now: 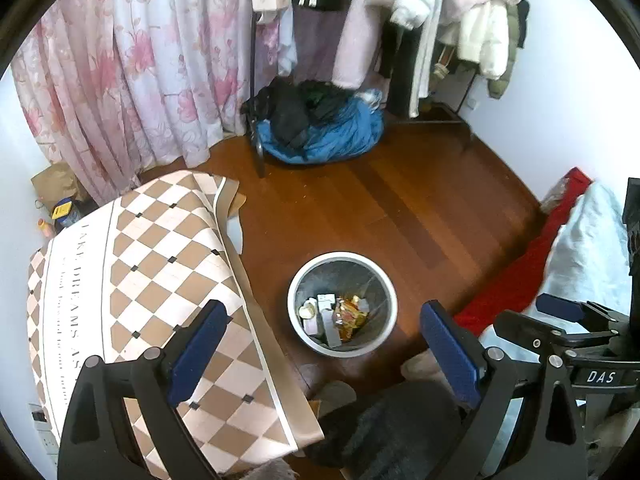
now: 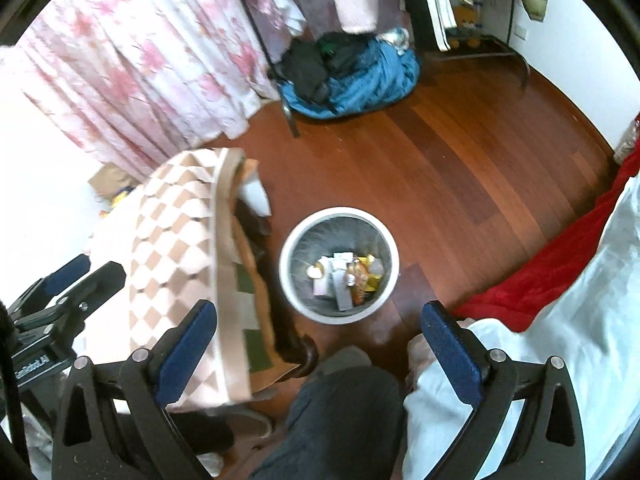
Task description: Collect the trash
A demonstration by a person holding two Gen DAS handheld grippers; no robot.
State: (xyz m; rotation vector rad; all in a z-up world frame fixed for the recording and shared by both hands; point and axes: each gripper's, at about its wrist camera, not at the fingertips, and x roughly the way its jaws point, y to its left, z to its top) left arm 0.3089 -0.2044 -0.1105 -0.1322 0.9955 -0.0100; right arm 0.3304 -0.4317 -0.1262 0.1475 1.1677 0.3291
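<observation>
Jaws, left gripper (image 1: 324, 344): spread wide, nothing between the blue pads; only the floor and the bin are seen through the gap.
Jaws, right gripper (image 2: 320, 344): at full width, no object between the pads.
Position of both grippers: high above the floor, both pointing steeply down toward the bin; each one appears at the edge of the other's view.
Trash bin (image 1: 378, 282): round, white rim, grey inner wall, standing upright on the wooden floor (image 1: 420, 208), between the covered table and the bed.
Trash (image 1: 340, 314): lies at the bottom of the bin, a mix of white paper pieces and orange-yellow wrappers; single pieces are too small to name.
Table cloth (image 1: 160, 264): beige and white checks with printed letters, hanging over the table edge just beside the bin.
Bed side: red blanket (image 1: 516, 276) and white sheet (image 1: 588, 240) at the right of the bin.
Back of room: flowered pink curtain (image 1: 132, 60), rack with hanging clothes (image 1: 420, 20), and a blue and black clothes heap (image 1: 320, 128) on the floor.
Person: a leg in dark trousers (image 2: 332, 420) at the lower edge, near the bin.
</observation>
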